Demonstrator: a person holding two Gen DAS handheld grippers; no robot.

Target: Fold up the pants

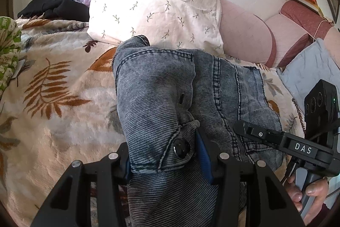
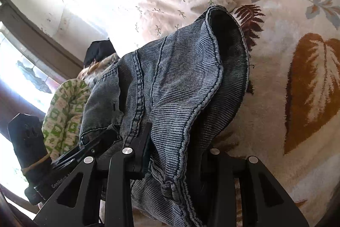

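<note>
Currently catalogued, item by item:

Jeans: grey-blue denim, lying bunched on the blanket, far end reaching toward the pillow; near end being held up by both grippers.

Left gripper: jaws clenching the waistband, blue pads pressing either side of the fold just by the dark button.

Right gripper: jaws gripping a thick bunch of denim; hemmed edge draping over and between the fingers. In the left view it is showing at the right edge, a hand wrapping its handle.

Blanket: cream plush, brown leaf print, covering the bed.

Pillow: cream, small sprig print, sitting behind the jeans.

Black garment: lying at the far left, beyond the blanket.

Green-patterned cloth: lying beside the jeans on the left.
</note>
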